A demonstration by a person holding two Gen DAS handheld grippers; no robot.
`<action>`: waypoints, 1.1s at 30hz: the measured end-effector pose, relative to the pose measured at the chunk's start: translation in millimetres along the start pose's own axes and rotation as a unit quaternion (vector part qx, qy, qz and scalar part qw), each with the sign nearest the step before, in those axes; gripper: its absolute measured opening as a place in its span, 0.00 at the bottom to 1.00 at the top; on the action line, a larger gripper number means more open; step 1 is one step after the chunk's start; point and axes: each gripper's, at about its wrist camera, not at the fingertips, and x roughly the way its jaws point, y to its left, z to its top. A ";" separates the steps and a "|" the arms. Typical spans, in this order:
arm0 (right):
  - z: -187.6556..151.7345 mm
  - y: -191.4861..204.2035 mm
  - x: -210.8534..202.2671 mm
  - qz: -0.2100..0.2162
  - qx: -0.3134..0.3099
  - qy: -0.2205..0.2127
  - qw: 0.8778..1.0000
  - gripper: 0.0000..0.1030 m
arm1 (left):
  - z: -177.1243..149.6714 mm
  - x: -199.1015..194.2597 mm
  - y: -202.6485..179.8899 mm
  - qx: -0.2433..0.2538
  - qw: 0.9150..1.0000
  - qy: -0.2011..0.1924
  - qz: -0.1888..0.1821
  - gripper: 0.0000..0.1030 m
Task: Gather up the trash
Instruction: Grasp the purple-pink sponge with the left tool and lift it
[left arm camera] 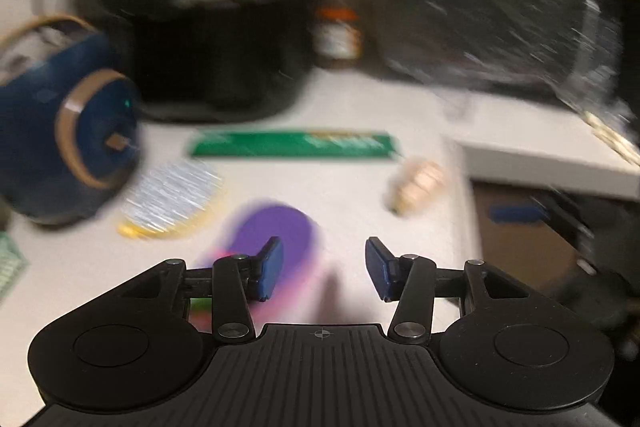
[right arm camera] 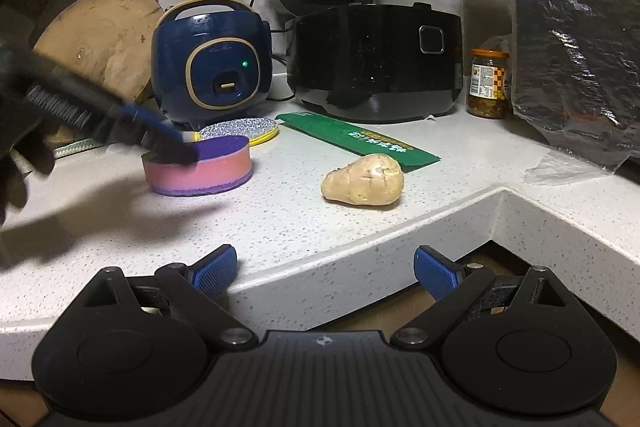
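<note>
Nearest the lens, the right gripper (right arm camera: pixel 324 269) hangs off the counter's edge (right arm camera: pixel 360 243), jaws wide apart with nothing between them. Ahead lies a piece of ginger (right arm camera: pixel 363 179), just in front of a flat green packet (right arm camera: pixel 360 141). Left of these, the left gripper (left arm camera: pixel 324 267) hovers over a purple-topped pink sponge (right arm camera: pixel 200 169), jaws spread, gripping nothing. Behind stand a blue cooker (right arm camera: pixel 210 67), black cooker (right arm camera: pixel 374 61) and jar (right arm camera: pixel 488 83).
</note>
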 end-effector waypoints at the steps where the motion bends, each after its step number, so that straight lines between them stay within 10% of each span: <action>1: -0.1 0.1 -0.7 0.001 0.000 0.000 1.000 0.93 | 2.2 1.7 10.5 -0.025 1.000 -0.009 0.016 0.51; 5: -0.6 -0.6 -5.5 0.001 -0.001 -0.005 1.000 0.93 | -2.4 18.9 69.6 -0.176 0.984 -0.011 0.036 0.47; 9: -1.2 -4.1 -9.7 -0.003 -0.002 -0.011 1.000 0.93 | -18.5 28.4 93.7 -0.250 0.968 0.006 -0.035 0.47; 14: 0.7 -7.5 -4.8 -0.004 0.008 -0.011 1.000 0.93 | -20.7 23.5 46.3 -0.173 0.978 0.042 -0.107 0.47; 18: -1.5 -5.6 -2.0 0.000 0.008 -0.008 1.000 0.93 | -13.5 -1.8 -13.1 -0.028 0.999 0.002 -0.017 0.47; 22: -1.2 -8.7 -2.2 -0.005 0.011 -0.010 1.000 0.93 | -4.1 -9.0 -51.4 0.037 0.998 -0.033 0.039 0.48; 28: -3.1 -22.2 -10.3 -0.017 0.025 -0.019 0.999 0.93 | -0.2 35.8 -77.6 0.090 0.992 0.021 0.090 0.48; 33: -3.5 -36.9 -15.0 -0.033 0.036 -0.025 0.999 0.93 | -6.0 45.4 -78.3 0.078 0.994 0.033 0.067 0.74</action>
